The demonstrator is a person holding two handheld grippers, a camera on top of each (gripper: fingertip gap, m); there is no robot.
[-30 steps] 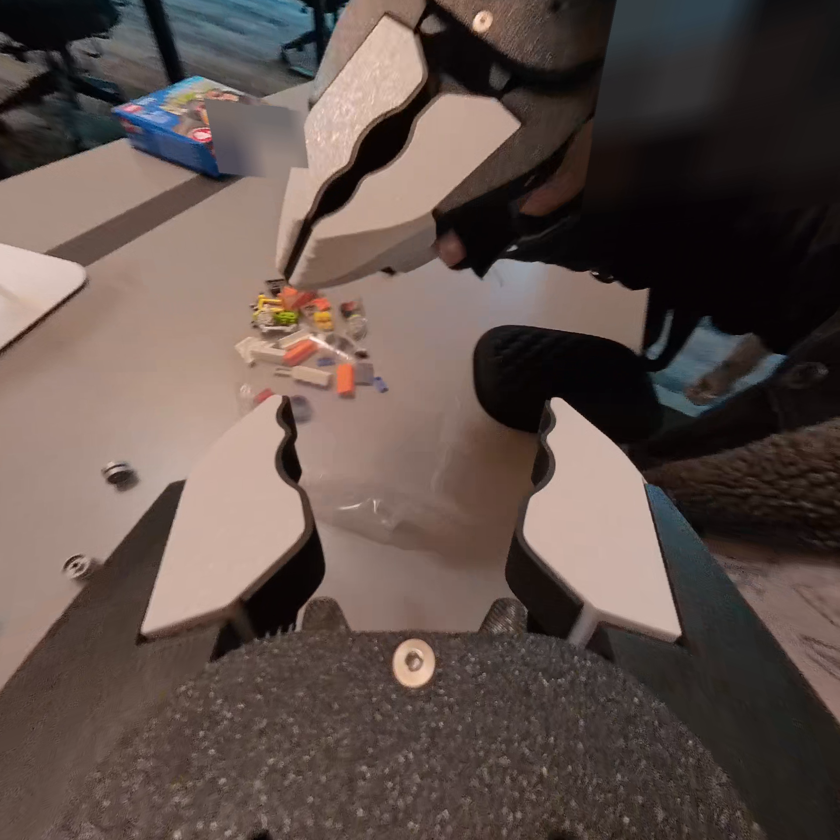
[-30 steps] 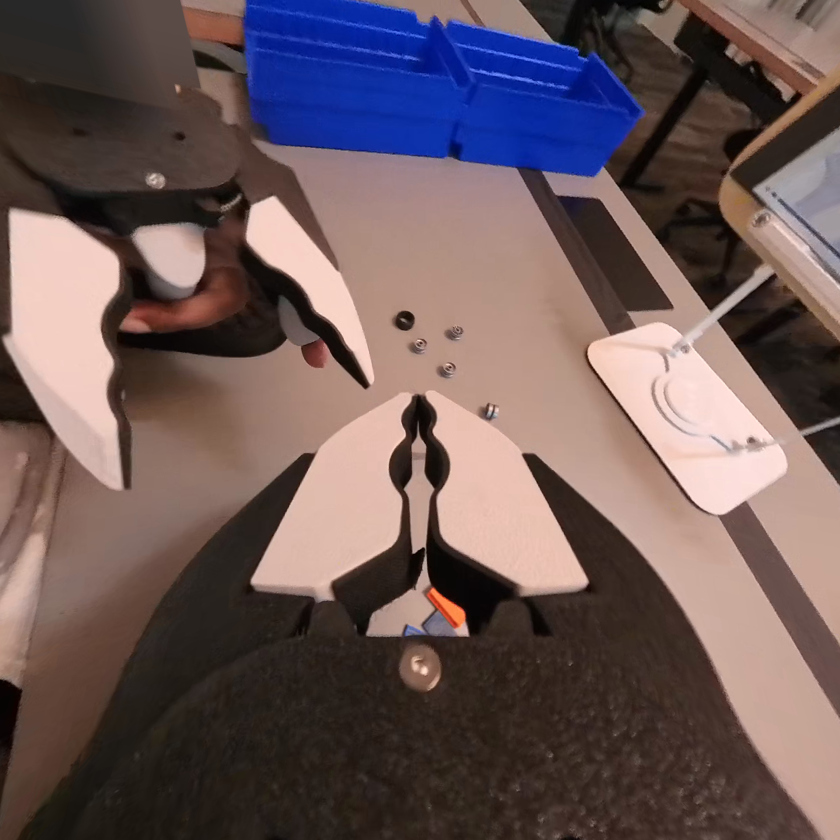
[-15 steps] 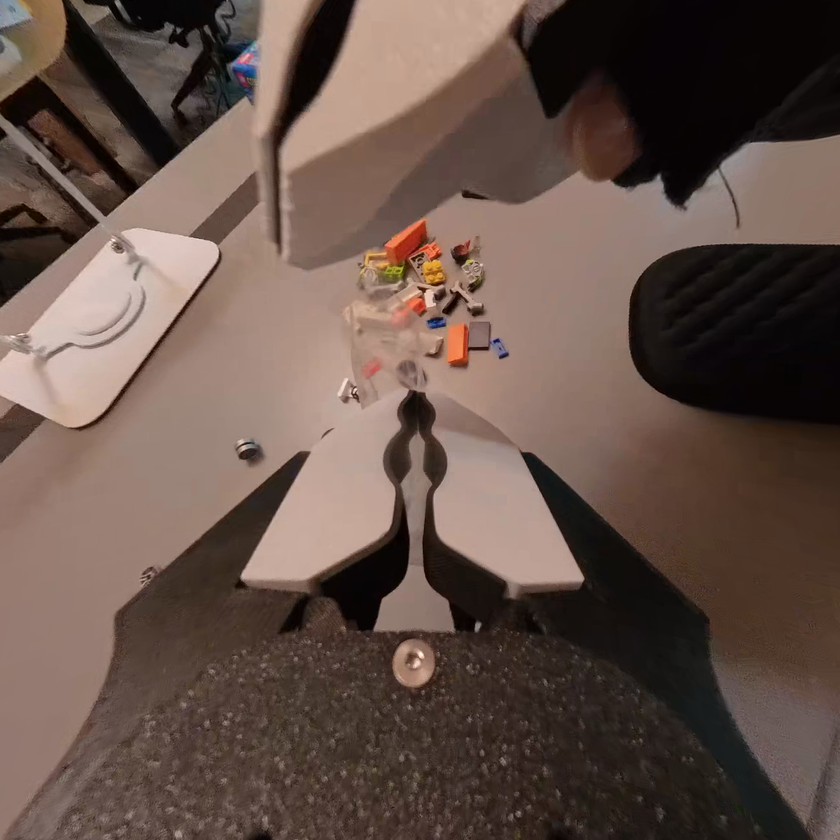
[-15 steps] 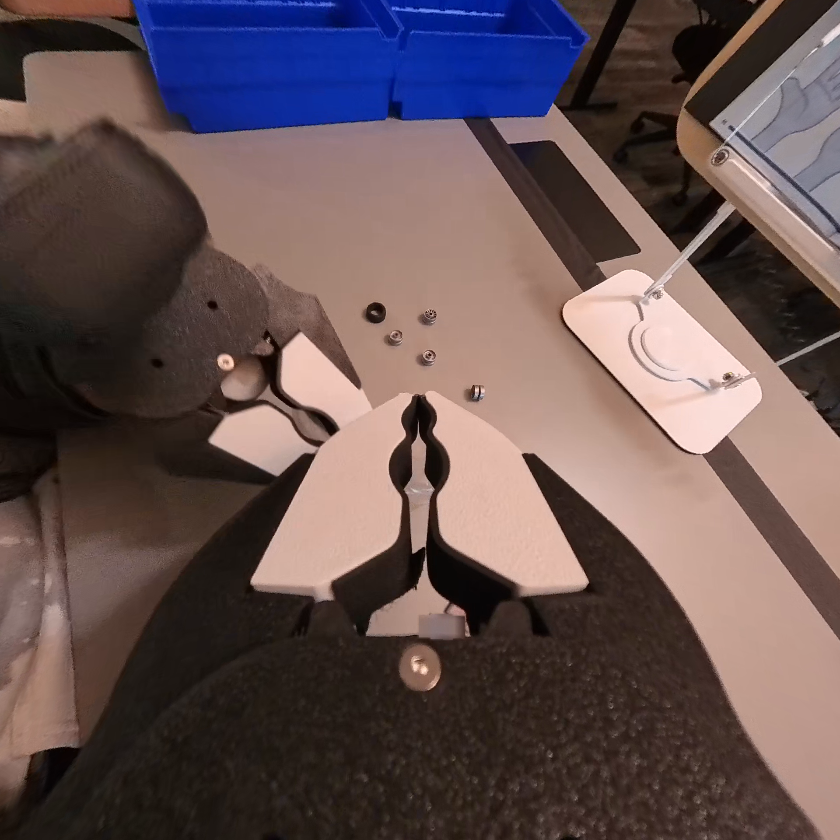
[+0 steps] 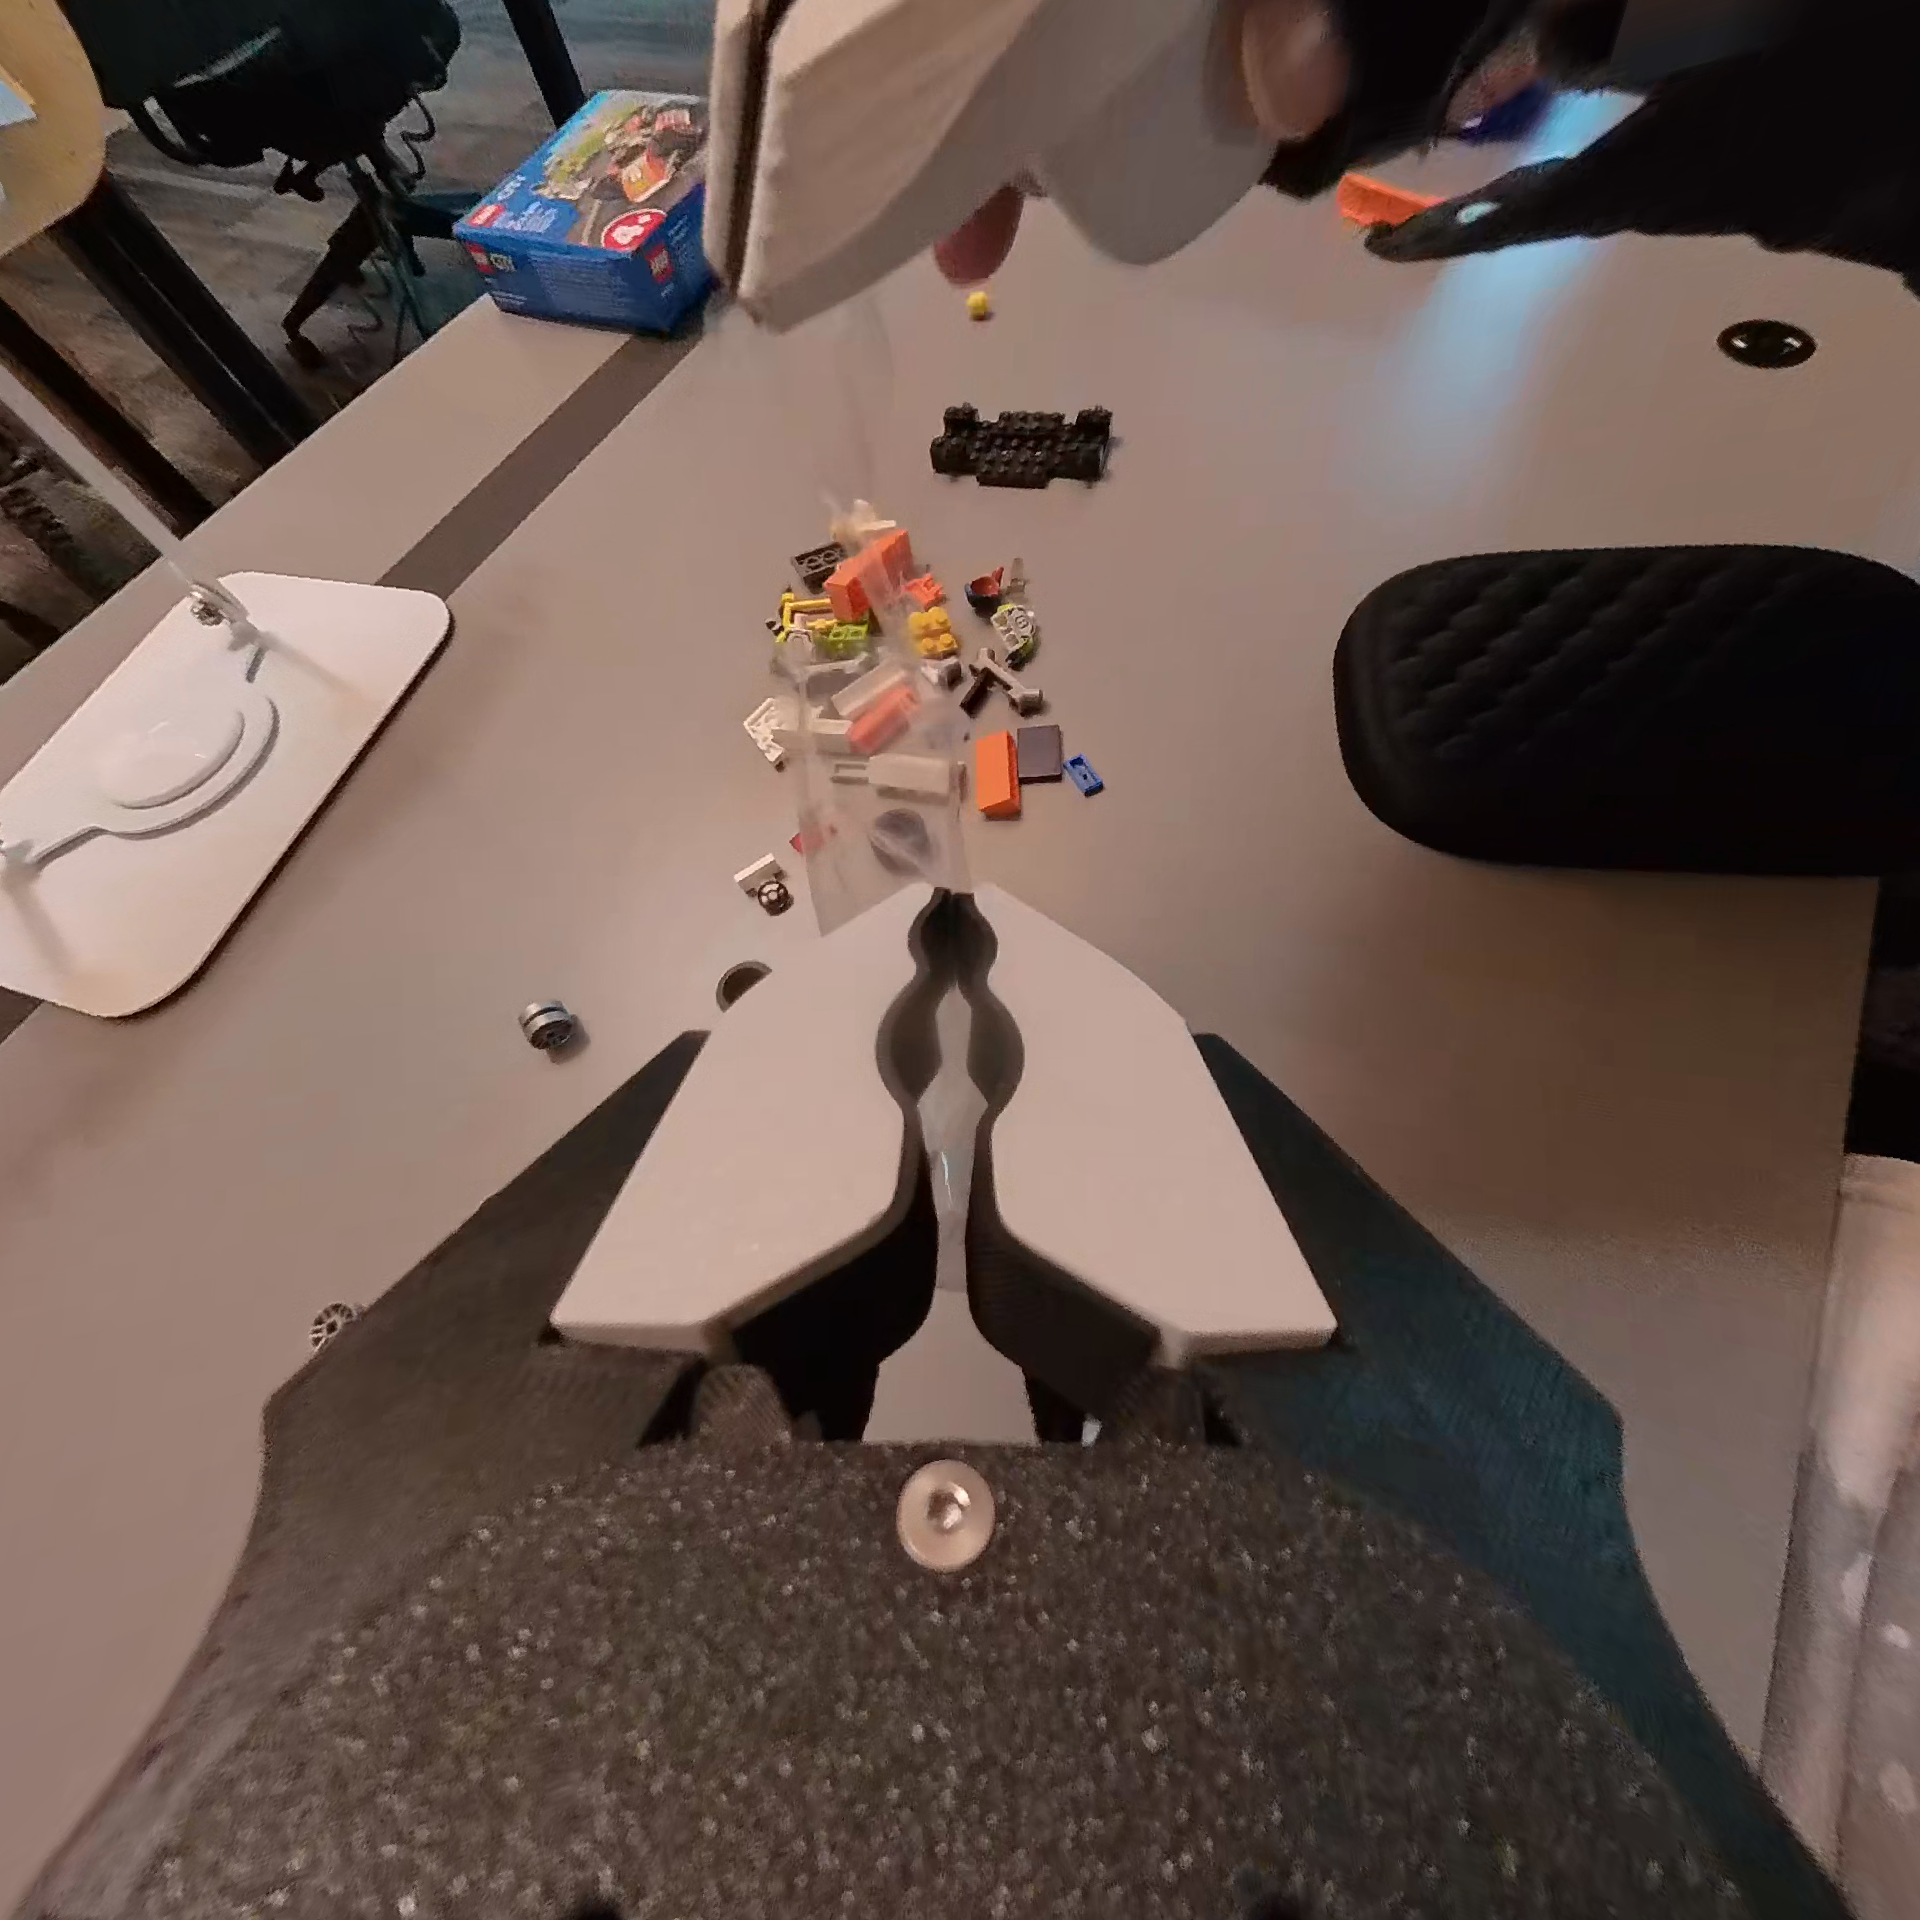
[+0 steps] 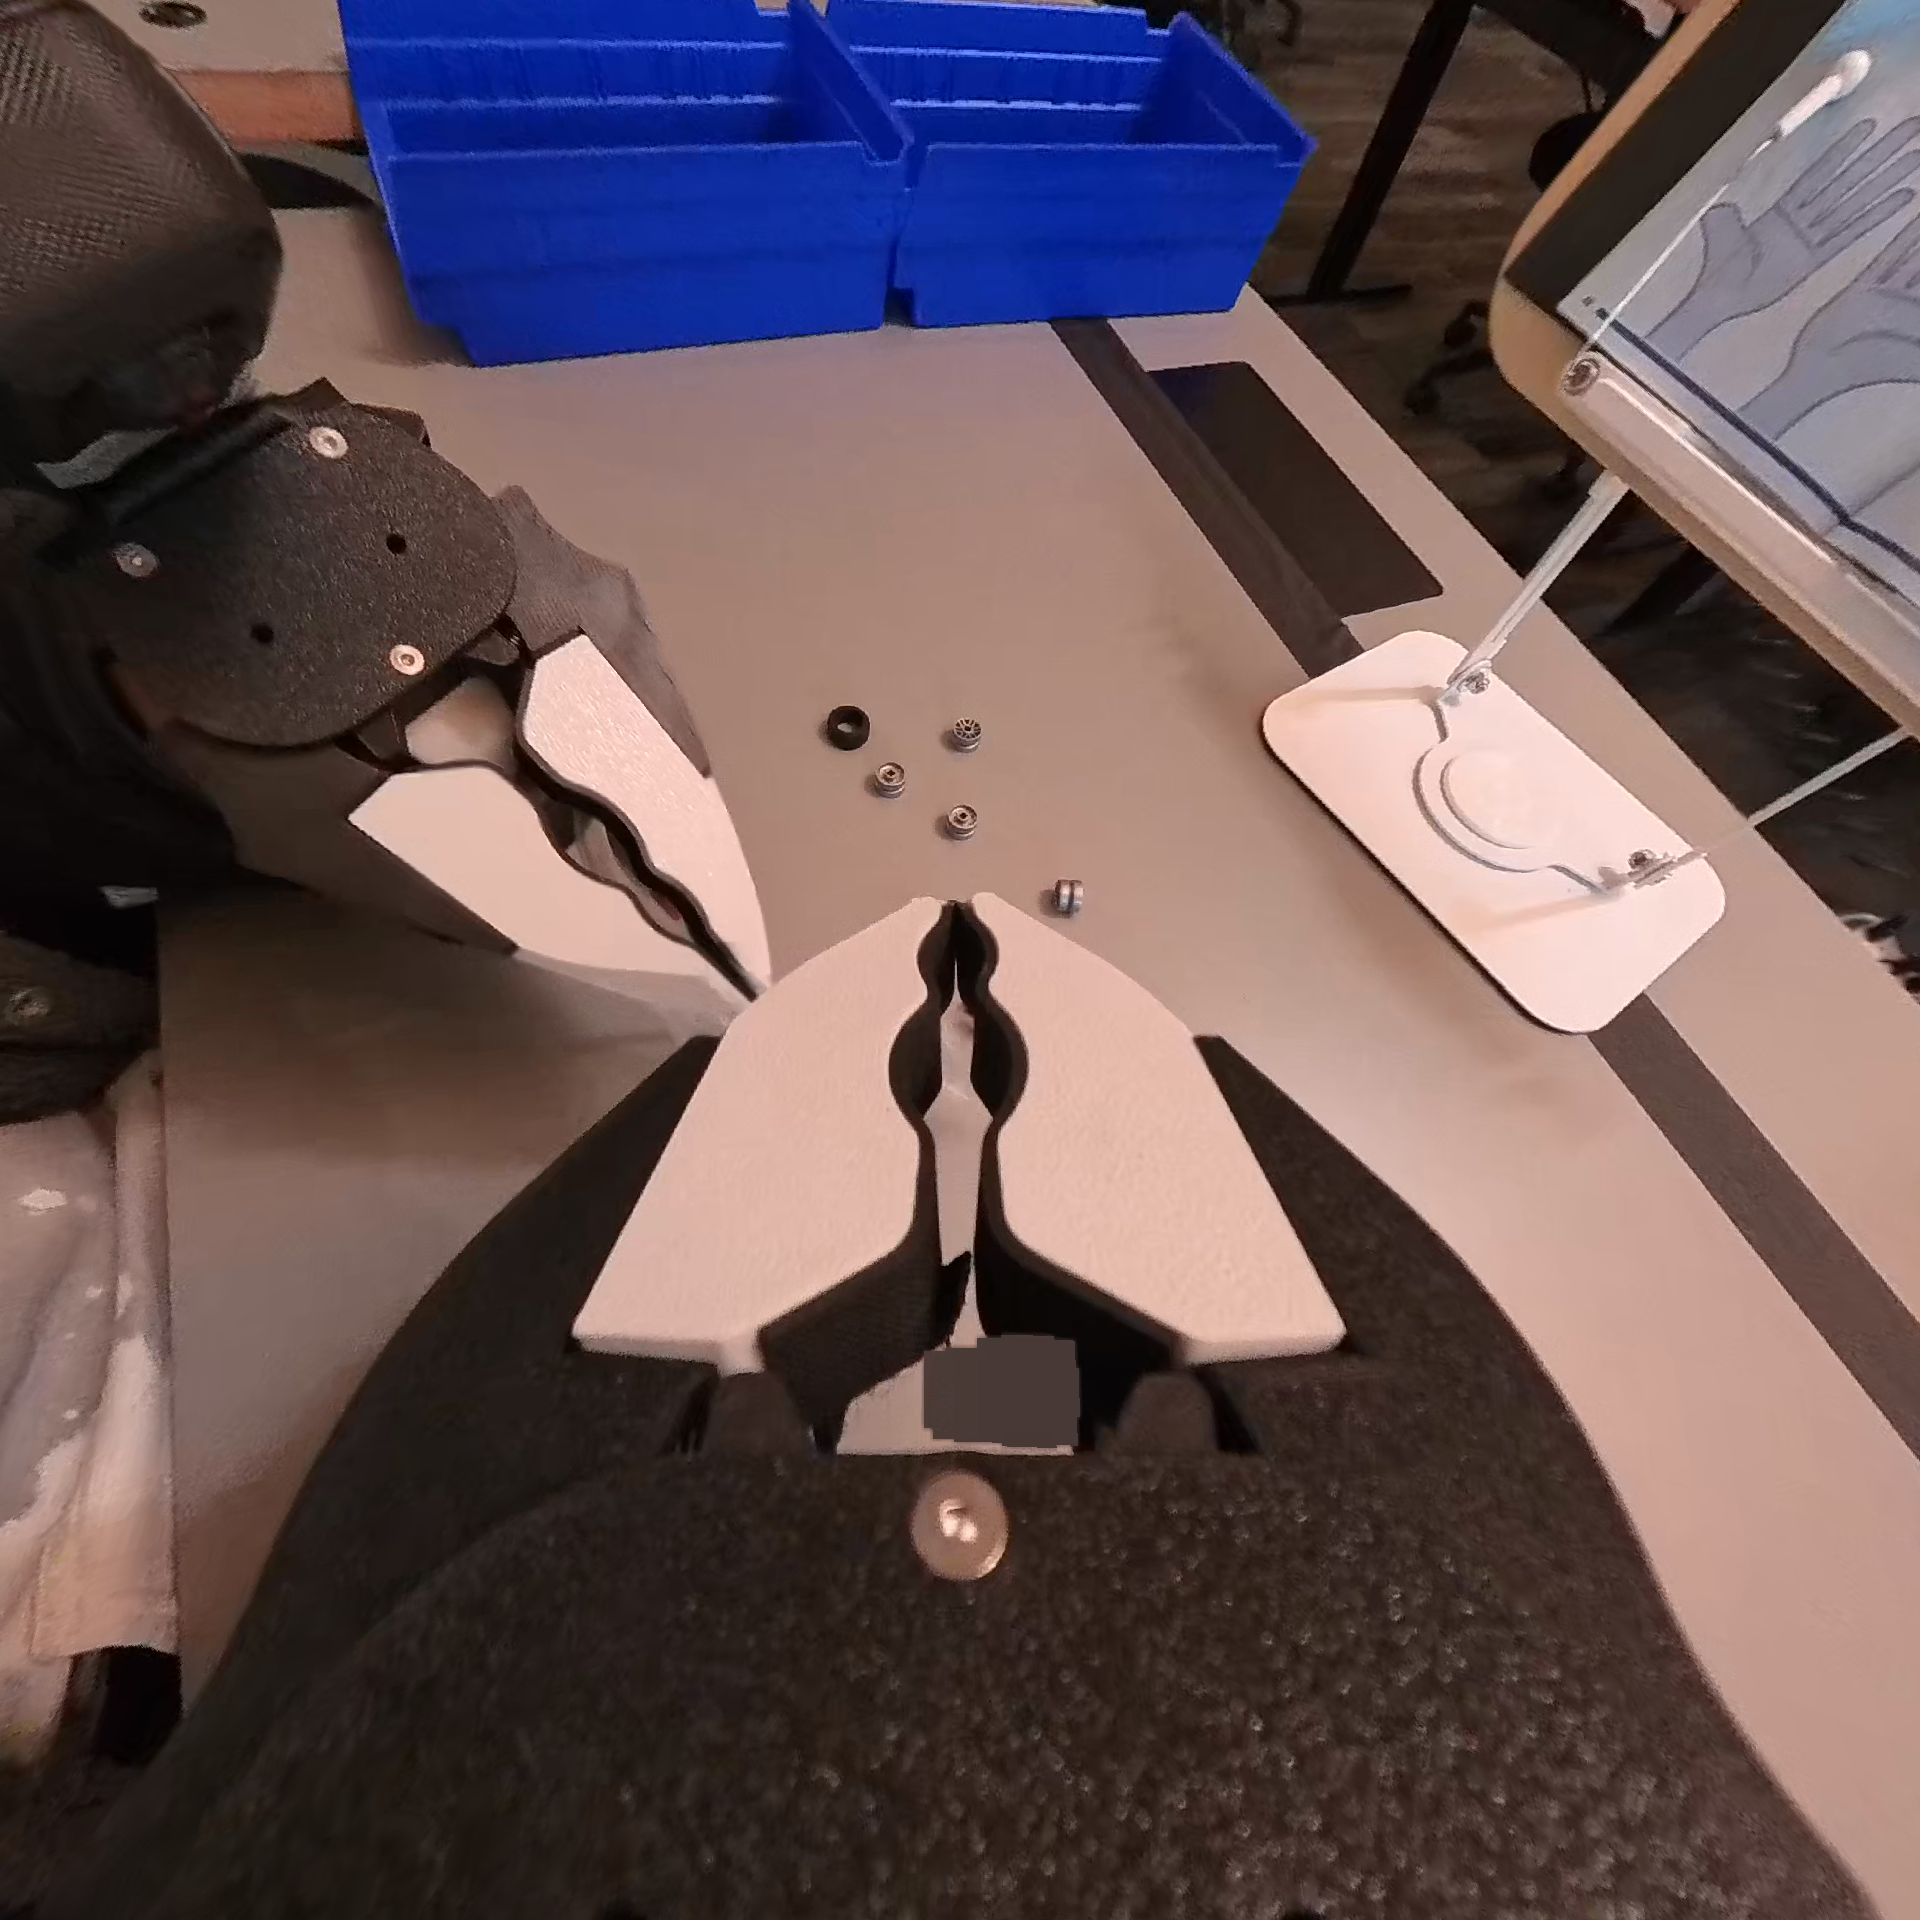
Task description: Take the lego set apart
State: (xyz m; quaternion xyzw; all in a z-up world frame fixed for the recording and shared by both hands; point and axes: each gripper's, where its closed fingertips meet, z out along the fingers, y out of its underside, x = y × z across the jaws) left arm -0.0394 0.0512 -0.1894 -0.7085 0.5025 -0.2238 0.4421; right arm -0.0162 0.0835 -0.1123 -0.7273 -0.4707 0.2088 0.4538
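The left gripper [image 5: 948, 902] has its two pale fingers pressed together on a clear plastic bag [image 5: 868, 748], a thin strip of which shows in the gap between them. The bag stretches up across the table to the right gripper [image 5: 750, 281], whose fingers are likewise pinched on its other end, so the film hangs taut between the two tools.

Starting at the left edge of the grey table [image 5: 416, 1091], a white stand base [image 5: 197, 769] sits flat, with a blue lego box [image 5: 587, 223] beyond it at the far edge. Near the left gripper lies a small grey wheel hub [image 5: 548, 1029]. In the middle, seen partly through the bag, is the pile of loose lego pieces [image 5: 904, 675]: orange, yellow, lime, white, grey and blue bits lying close together. Just behind the pile rests a black chassis plate [image 5: 1021, 445], and farther back a single tiny yellow piece [image 5: 978, 303]. To the right, a black padded chair armrest [image 5: 1621, 707] juts over the table edge.

From the right wrist view, two blue bins [image 6: 831, 156] stand at the far end.
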